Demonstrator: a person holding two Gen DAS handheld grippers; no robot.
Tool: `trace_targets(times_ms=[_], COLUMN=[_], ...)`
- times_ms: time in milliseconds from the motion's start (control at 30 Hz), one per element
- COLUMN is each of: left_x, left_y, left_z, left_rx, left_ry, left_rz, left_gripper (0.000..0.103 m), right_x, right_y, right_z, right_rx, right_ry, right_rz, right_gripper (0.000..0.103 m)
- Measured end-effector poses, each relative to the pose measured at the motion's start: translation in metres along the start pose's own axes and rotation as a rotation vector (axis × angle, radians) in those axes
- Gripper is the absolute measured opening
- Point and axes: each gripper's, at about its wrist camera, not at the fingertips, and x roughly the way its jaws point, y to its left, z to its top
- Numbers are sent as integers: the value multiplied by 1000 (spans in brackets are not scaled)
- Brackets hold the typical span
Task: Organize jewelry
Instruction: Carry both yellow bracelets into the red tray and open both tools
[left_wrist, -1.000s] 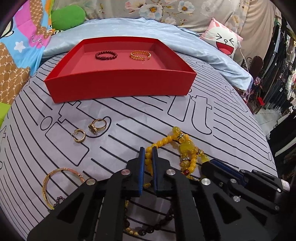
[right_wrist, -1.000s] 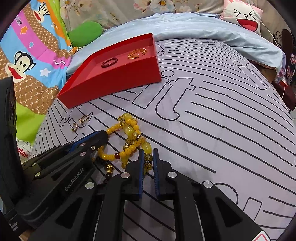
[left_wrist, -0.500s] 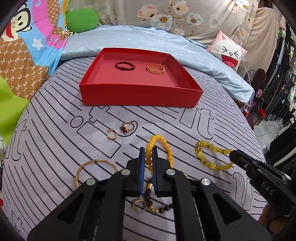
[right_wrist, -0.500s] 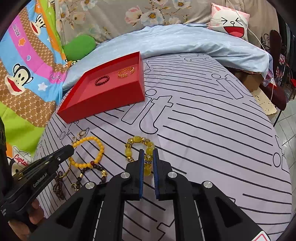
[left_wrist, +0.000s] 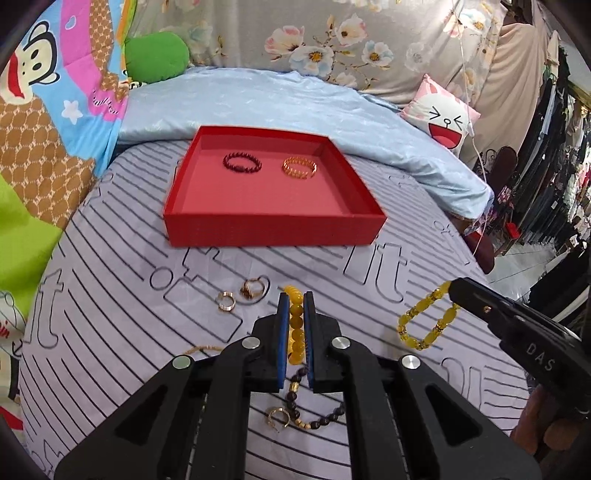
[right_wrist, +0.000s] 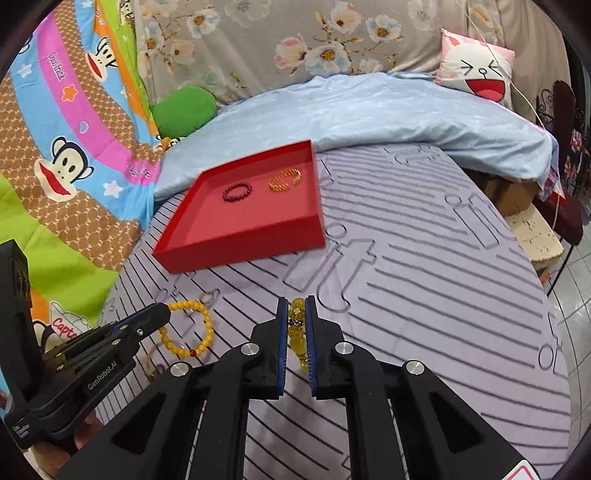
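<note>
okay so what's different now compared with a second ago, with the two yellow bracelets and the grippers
The two tangled yellow bracelets have been pulled apart and lifted off the sheet. The left gripper carries the round-bead bracelet, the right gripper the chunkier one; both were already clamped. Unchanged: the red tray with its dark bracelet and gold bracelet, and the rings on the sheet.

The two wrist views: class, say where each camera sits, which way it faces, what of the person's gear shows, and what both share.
Left wrist view: rides the left gripper, looking forward and down across the bed at the red tray; its fingers clamp an orange bead bracelet; the right gripper enters at right.
Right wrist view: rides the right gripper, facing the tray from further right; its fingers clamp a yellow bracelet; the left gripper enters at left.
Shared: tray, both held bracelets, striped sheet.
</note>
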Motion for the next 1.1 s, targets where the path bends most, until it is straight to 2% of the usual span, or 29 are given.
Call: trace_targets(times_ms=[333, 500, 667, 800, 933, 1100], left_x=[-4, 23, 58, 97, 141, 165], left_y=[9, 19, 33, 49, 63, 76], left_z=[76, 121, 155, 168, 161, 146], left_rx=[35, 20, -17, -62, -71, -72], left_ry=[-85, -86, -72, -22, 76, 129], left_rz=[-42, -71, -107, -103, -34, 44], left_gripper=[7, 7, 7, 7, 7, 7], right_x=[21, 56, 103, 149, 182, 200], right_y=[32, 50, 56, 53, 43, 31], right_z=[78, 119, 151, 156, 146, 137], right_rx=[-106, -130, -102, -82, -85, -120], right_ry=[-55, -37, 1, 72, 136, 154], right_rz=[43, 79, 136, 121, 63, -34], right_gripper=[9, 9, 9, 9, 9, 9])
